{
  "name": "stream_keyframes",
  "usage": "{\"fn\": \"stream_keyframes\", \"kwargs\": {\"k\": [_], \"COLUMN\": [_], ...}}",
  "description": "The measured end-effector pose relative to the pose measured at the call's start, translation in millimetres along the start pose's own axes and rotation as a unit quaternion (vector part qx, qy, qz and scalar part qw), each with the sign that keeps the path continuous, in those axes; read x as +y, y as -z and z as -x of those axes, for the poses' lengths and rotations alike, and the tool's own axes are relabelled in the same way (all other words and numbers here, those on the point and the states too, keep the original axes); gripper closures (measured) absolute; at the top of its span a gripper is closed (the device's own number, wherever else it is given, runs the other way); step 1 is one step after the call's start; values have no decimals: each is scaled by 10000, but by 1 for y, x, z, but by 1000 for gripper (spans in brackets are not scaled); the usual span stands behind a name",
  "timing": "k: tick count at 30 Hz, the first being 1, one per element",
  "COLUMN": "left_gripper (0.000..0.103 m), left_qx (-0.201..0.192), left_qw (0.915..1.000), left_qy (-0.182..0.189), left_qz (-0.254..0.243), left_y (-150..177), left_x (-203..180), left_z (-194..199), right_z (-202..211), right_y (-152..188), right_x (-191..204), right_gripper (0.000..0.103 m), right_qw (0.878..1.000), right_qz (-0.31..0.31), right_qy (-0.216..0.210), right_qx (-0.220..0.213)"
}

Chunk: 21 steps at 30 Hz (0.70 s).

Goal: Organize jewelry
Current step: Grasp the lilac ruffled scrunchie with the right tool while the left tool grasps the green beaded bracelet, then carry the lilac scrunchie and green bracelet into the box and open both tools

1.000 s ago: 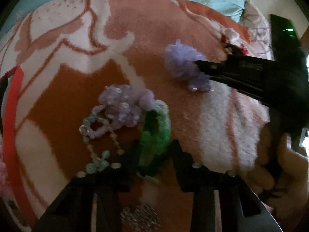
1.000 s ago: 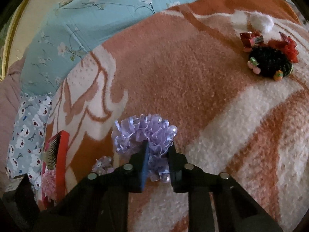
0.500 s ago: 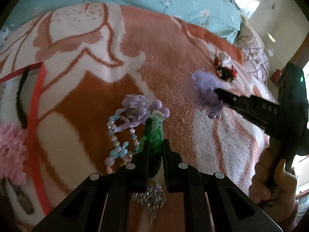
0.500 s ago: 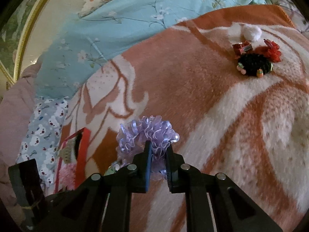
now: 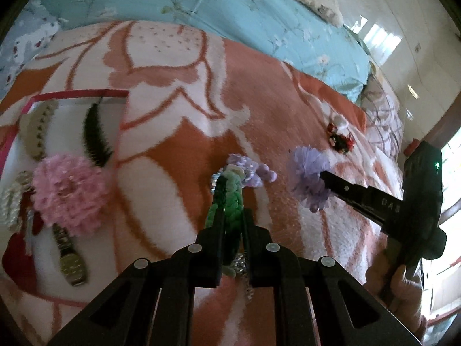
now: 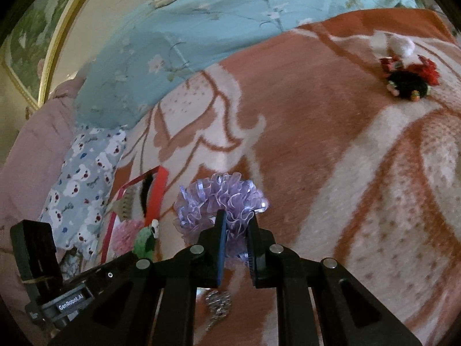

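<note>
Both tools have risen off the bed since a second ago | left tool pinches green braided band, beads hanging along | right tool pinches lilac scrunchie | red-rimmed tray, left of left tool, holds pink scrunchie, combs, watch | red-black cluster far ahead remains

An orange-and-cream blanket with a large leaf-like pattern covered the bed, beside a pale blue sheet printed with white blossoms. A green braided band and a lilac ruffled scrunchie sat in black tongs. A pink frilly scrunchie lay in a red-edged tray, whose floor was white. A black-and-red hair tie lay on the blanket.
</note>
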<state>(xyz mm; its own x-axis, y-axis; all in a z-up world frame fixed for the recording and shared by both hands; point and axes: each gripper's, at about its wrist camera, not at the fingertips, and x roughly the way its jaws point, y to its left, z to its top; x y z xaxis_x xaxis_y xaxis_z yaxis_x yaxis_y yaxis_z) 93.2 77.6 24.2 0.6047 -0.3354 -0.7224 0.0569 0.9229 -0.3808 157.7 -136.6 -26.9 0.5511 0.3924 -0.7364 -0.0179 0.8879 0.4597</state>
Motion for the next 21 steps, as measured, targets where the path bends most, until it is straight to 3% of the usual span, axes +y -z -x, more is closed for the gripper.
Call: {"fn": "stream_keyframes", "kwargs": {"k": [21], "left_gripper": [93], "left_qx": [-483], "left_qw": [9954], "left_qy": [-437], "left_qz": [705], "left_y": [19], "left_x": [87], "left_z": [80], "right_z": [-45], "right_y": [29], "right_x": [94], "right_gripper": [91], "right_qw": [9949], "right_qz": [665], "right_qy": [-503], "right_qx": [571]}}
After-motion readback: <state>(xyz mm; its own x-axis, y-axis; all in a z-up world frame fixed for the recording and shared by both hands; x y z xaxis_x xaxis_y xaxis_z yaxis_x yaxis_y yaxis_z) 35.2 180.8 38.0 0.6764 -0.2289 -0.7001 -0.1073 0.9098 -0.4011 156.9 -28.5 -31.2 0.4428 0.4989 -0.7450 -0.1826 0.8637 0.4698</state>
